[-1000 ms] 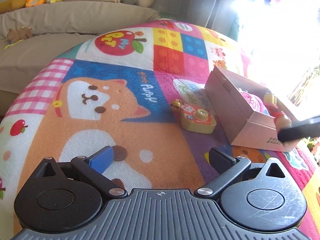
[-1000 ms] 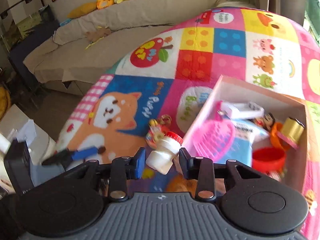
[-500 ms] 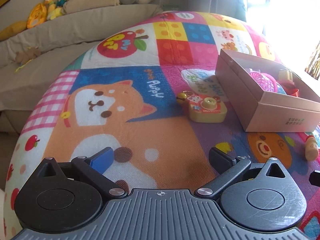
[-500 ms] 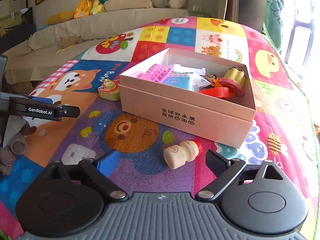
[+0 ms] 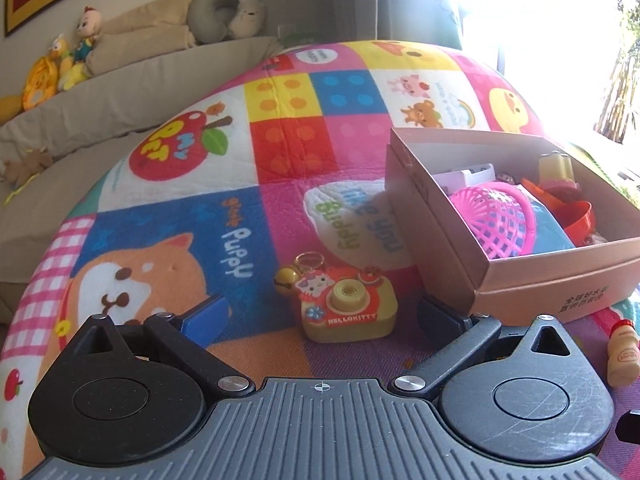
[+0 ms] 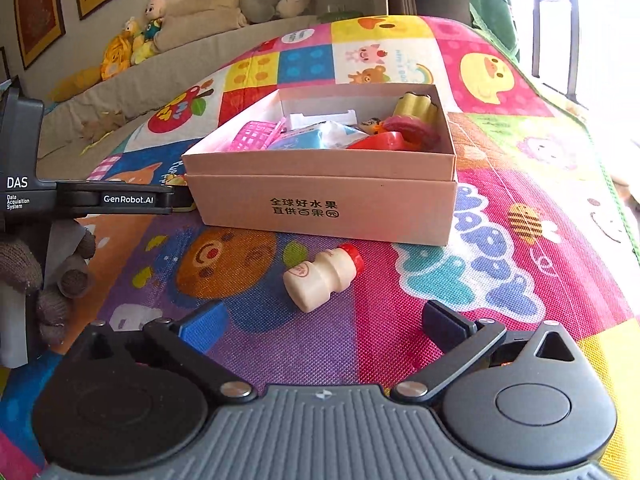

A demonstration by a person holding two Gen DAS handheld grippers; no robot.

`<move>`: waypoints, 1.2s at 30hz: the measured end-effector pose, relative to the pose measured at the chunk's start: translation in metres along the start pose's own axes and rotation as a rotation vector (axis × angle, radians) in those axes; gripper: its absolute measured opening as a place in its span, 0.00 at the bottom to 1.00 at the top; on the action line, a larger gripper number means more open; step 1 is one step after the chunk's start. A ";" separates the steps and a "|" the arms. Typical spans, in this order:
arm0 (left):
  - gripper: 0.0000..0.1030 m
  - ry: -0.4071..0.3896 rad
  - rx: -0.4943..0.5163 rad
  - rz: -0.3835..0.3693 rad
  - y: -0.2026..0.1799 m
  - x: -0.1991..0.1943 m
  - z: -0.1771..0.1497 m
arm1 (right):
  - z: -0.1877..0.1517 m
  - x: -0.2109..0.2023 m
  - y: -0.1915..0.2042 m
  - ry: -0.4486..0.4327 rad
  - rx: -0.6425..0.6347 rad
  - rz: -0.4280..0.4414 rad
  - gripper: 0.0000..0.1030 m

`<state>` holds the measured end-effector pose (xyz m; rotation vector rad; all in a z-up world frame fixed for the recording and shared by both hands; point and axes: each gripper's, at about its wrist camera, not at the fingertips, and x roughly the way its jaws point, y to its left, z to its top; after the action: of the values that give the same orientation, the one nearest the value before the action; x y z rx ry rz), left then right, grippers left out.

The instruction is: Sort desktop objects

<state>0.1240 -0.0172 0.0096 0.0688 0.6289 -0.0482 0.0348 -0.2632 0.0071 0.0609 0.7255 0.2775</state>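
Note:
A yellow and red Hello Kitty toy camera [image 5: 347,304] lies on the colourful play mat just ahead of my open, empty left gripper [image 5: 320,312]. A pink cardboard box [image 5: 516,280] to its right holds a pink basket [image 5: 496,220], a red cup and other toys; it also shows in the right wrist view [image 6: 320,196]. A small cream toy bottle with a red cap [image 6: 324,276] lies on its side on the mat before the box, just ahead of my open, empty right gripper [image 6: 320,324]. The bottle also shows at the right edge of the left wrist view [image 5: 622,354].
The left gripper [image 6: 120,200] and a gloved hand show at the left of the right wrist view. A beige sofa with plush toys [image 5: 72,64] borders the mat at the back. A bright window stands at the right.
The right gripper let go of the toy bottle, which now lies on the mat in front of the box, and drew back. The left gripper moved closer to the toy camera.

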 end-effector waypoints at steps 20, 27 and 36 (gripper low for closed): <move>0.60 0.083 0.037 -0.120 0.005 -0.058 -0.045 | 0.001 0.006 0.006 0.023 -0.024 -0.026 1.00; 0.77 0.101 0.008 -0.142 0.007 -0.101 -0.076 | 0.002 0.012 0.016 0.064 -0.092 -0.075 1.00; 0.98 0.101 0.013 -0.075 0.001 -0.092 -0.079 | 0.004 0.007 0.015 0.072 -0.106 -0.048 1.00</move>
<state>0.0032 -0.0074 -0.0002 0.0605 0.7321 -0.1220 0.0392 -0.2464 0.0076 -0.0673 0.7811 0.2730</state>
